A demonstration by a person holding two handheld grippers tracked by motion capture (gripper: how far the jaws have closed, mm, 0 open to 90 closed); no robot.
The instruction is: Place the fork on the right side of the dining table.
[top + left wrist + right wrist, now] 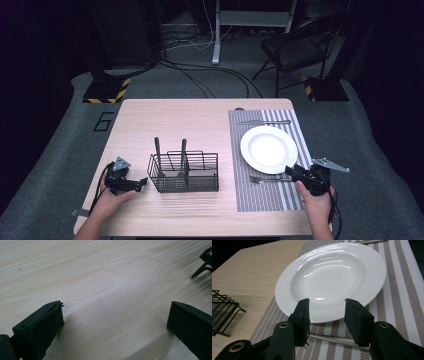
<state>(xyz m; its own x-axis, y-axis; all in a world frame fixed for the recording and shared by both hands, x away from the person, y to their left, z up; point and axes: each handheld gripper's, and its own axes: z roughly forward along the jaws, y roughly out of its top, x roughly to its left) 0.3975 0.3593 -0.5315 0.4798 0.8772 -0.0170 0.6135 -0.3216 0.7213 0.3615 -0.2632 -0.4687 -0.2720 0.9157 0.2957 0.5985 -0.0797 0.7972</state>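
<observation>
A: Nearest first. Right gripper (327,315), jaws part open, empty, touching nothing. Silver metal fork (337,340) lies just under and past its tips, on the grey striped woven placemat (397,290).

B: Axis?

A: In the high view the fork (267,179) runs left-right along the mat's near part, tines to the left, handle end toward the right gripper (295,172). Right hand is far nearer.

B: Left?

A: Left gripper (142,184), jaws wide apart, empty, over bare light wooden table (105,277), just left of the black wire cutlery caddy (184,172) with 2 dark handles upright.

B: Beyond?

A: Round white ceramic plate (332,277), then a silver knife (264,122) at the mat's far edge.
</observation>
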